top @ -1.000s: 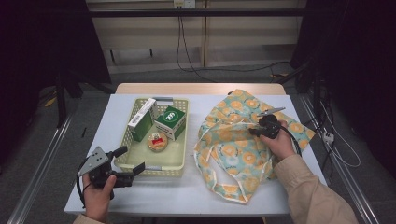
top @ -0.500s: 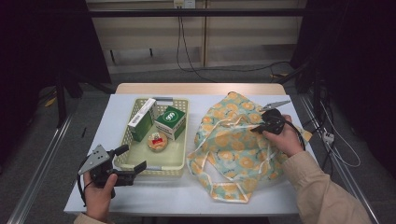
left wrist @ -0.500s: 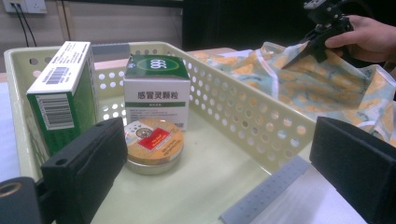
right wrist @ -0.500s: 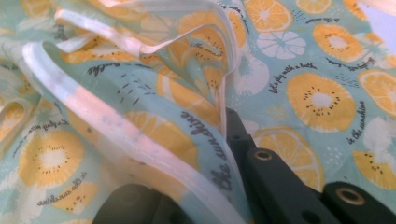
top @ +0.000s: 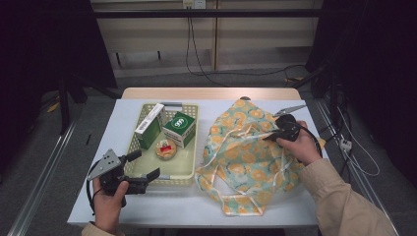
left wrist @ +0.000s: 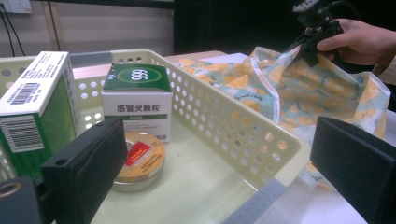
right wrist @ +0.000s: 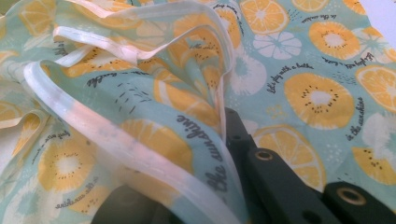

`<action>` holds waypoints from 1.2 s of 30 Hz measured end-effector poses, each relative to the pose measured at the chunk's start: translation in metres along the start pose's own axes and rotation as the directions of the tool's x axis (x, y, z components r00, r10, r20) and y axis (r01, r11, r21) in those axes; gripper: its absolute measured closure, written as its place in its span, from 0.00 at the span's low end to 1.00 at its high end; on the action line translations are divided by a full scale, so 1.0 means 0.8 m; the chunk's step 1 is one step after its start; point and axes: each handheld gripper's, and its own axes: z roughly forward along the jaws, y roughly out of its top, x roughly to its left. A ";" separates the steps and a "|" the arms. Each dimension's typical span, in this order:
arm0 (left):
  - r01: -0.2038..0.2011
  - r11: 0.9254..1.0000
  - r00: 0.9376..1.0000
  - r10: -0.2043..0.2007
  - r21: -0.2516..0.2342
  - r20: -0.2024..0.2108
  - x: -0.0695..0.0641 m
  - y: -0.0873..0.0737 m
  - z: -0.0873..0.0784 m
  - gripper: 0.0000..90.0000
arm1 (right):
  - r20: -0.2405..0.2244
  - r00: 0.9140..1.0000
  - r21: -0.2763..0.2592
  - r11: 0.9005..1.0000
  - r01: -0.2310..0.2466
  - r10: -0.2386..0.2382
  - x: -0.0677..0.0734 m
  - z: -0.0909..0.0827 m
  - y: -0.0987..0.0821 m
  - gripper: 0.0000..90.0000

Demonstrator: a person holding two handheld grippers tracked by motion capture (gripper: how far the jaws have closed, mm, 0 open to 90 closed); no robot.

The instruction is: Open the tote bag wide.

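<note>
A cloth bag (top: 246, 164) printed with orange slices lies on the right half of the table. My right gripper (top: 269, 136) is shut on its white-trimmed edge and holds that part lifted off the table. In the right gripper view the fabric (right wrist: 303, 93) drapes over the shut jaws (right wrist: 219, 140), hiding one of them. My left gripper (top: 146, 164) stands open at the front left corner of the yellow basket (top: 169, 178), with nothing between its jaws. From the left gripper view (left wrist: 219, 177) the basket's rim (left wrist: 224, 107) sits between the wide jaws, with the bag (left wrist: 299, 93) and the right gripper (left wrist: 313, 46) beyond.
The basket holds a tall white-and-green box (top: 150, 125), a green-topped box (top: 179, 129) and a round tin (top: 165, 149). The table's front edge runs just past my left hand. Cables and dark stands surround the table.
My right gripper has risen a little with the bag's edge in it, lifting and bunching the fabric. The left gripper has stayed in place.
</note>
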 end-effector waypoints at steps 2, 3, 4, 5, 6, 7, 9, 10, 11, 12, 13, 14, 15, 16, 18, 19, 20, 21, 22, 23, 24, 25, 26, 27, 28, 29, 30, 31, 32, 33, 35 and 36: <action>0.000 1.000 1.000 0.000 0.002 0.005 -0.001 0.002 0.002 0.04 | -0.004 1.000 -0.003 1.000 -0.013 0.013 -0.002 -0.001 -0.001 0.99; -0.001 1.000 1.000 0.001 0.004 0.008 -0.002 0.003 0.003 0.04 | -0.011 1.000 -0.010 1.000 -0.019 0.019 -0.003 -0.001 -0.001 0.99; -0.003 1.000 1.000 0.003 0.006 0.012 -0.003 0.004 0.004 0.04 | -0.012 1.000 -0.008 1.000 -0.019 0.019 -0.003 -0.002 -0.001 0.99; 0.002 1.000 1.000 -0.002 0.008 0.015 -0.004 0.005 0.005 0.04 | -0.007 1.000 -0.006 1.000 -0.015 0.015 -0.003 -0.002 0.000 0.99; -0.001 1.000 1.000 0.000 0.011 0.021 -0.005 0.006 0.007 0.04 | -0.008 1.000 -0.006 1.000 -0.014 0.014 -0.003 -0.003 0.000 0.99; 0.006 1.000 1.000 -0.007 0.013 0.024 -0.006 0.007 0.009 0.04 | -0.008 1.000 -0.004 1.000 -0.015 0.015 -0.003 -0.003 0.000 0.99; 0.003 1.000 1.000 -0.004 0.020 0.028 -0.009 0.010 0.014 0.04 | -0.002 1.000 -0.006 1.000 -0.016 0.016 -0.003 -0.004 0.000 0.99; 0.005 1.000 0.999 -0.006 0.021 0.031 -0.012 0.012 0.016 0.04 | -0.002 1.000 -0.007 1.000 -0.016 0.016 -0.003 -0.005 0.000 0.99; 0.007 1.000 0.999 -0.008 0.022 0.034 -0.015 0.015 0.018 0.04 | 0.000 1.000 -0.009 1.000 -0.019 0.019 -0.004 -0.005 0.000 0.99; 0.005 1.000 0.999 -0.006 0.024 0.043 -0.018 0.017 0.020 0.04 | 0.002 1.000 -0.009 1.000 -0.019 0.019 -0.004 -0.005 0.000 0.99; 0.003 1.000 0.999 -0.004 0.024 0.050 -0.023 0.020 0.023 0.04 | 0.004 1.000 -0.014 1.000 -0.024 0.024 -0.004 -0.005 0.000 0.99; -0.005 1.000 0.998 0.003 0.028 0.056 -0.028 0.023 0.026 0.04 | 0.010 1.000 -0.018 1.000 -0.023 0.024 -0.004 -0.005 0.000 0.99; -0.009 1.000 0.998 0.008 0.030 0.063 -0.033 0.027 0.030 0.04 | 0.014 1.000 -0.020 0.999 -0.025 0.025 -0.004 -0.005 0.000 0.99; -0.004 1.000 0.997 0.002 0.030 0.071 -0.039 0.030 0.035 0.04 | 0.022 0.999 -0.024 0.999 -0.023 0.023 -0.004 -0.005 0.001 0.99; -0.011 0.999 0.995 0.008 0.034 0.099 -0.052 0.037 0.046 0.04 | 0.028 0.999 -0.026 0.999 -0.029 0.030 -0.005 -0.005 0.001 0.99; -0.010 0.999 0.994 0.006 0.036 0.113 -0.058 0.039 0.052 0.04 | 0.030 0.999 -0.023 0.999 -0.031 0.032 -0.006 -0.004 0.001 0.99; -0.010 0.999 0.992 0.004 0.044 0.124 -0.063 0.041 0.060 0.03 | 0.035 0.999 -0.020 0.999 -0.032 0.033 -0.006 -0.004 0.001 0.99; -0.012 0.999 0.990 0.005 0.052 0.140 -0.068 0.042 0.067 0.02 | 0.037 0.999 -0.020 0.999 -0.034 0.035 -0.006 -0.003 0.001 0.99; -0.017 0.998 0.988 0.008 0.057 0.152 -0.072 0.043 0.075 0.02 | 0.036 0.999 -0.019 0.999 -0.033 0.034 -0.006 -0.002 0.001 0.99; -0.017 0.998 0.986 0.006 0.064 0.165 -0.076 0.044 0.082 0.03 | 0.039 0.999 -0.018 0.999 -0.034 0.034 -0.006 -0.002 0.001 0.99; -0.018 0.997 0.985 0.006 0.069 0.172 -0.079 0.044 0.090 0.04 | 0.044 0.998 -0.019 0.999 -0.035 0.036 -0.006 -0.002 0.001 0.99; -0.016 0.997 0.984 0.002 0.077 0.179 -0.083 0.044 0.097 0.04 | 0.044 0.998 -0.020 0.999 -0.038 0.038 -0.007 -0.002 0.001 0.99; -0.013 0.997 0.983 -0.002 0.081 0.186 -0.087 0.044 0.104 0.04 | 0.046 0.998 -0.022 0.999 -0.037 0.038 -0.008 -0.002 0.001 0.99; -0.012 0.996 0.981 -0.006 0.089 0.193 -0.091 0.043 0.111 0.06 | 0.047 0.998 -0.017 0.999 -0.045 0.046 -0.008 -0.003 0.001 0.99; -0.007 0.995 0.978 -0.013 0.096 0.207 -0.095 0.043 0.118 0.09 | 0.050 0.998 -0.017 0.999 -0.045 0.046 -0.008 -0.003 0.002 0.99; -0.012 0.995 0.976 -0.011 0.104 0.218 -0.100 0.042 0.125 0.11 | 0.050 0.998 -0.016 0.999 -0.044 0.044 -0.009 -0.003 0.002 0.99; -0.014 0.993 0.974 -0.012 0.114 0.227 -0.106 0.041 0.133 0.12 | 0.051 0.998 -0.015 0.999 -0.044 0.045 -0.009 -0.003 0.003 0.99; -0.026 0.992 0.973 -0.004 0.126 0.231 -0.112 0.041 0.139 0.14 | 0.054 0.997 -0.014 0.999 -0.046 0.046 -0.009 -0.004 0.004 0.99; -0.026 0.991 0.971 -0.006 0.129 0.238 -0.117 0.040 0.146 0.17 | 0.054 0.997 -0.014 0.999 -0.046 0.046 -0.010 -0.004 0.005 0.99; -0.026 0.990 0.970 -0.008 0.139 0.241 -0.122 0.038 0.153 0.19 | 0.054 0.998 -0.014 0.999 -0.042 0.043 -0.010 -0.004 0.006 0.99; -0.035 0.987 0.970 -0.004 0.157 0.241 -0.130 0.035 0.166 0.27 | 0.056 0.998 -0.011 0.999 -0.041 0.041 -0.011 -0.005 0.009 0.99; -0.036 0.986 0.971 -0.004 0.164 0.239 -0.134 0.032 0.172 0.35 | 0.059 0.998 -0.010 0.999 -0.037 0.037 -0.011 -0.006 0.011 0.99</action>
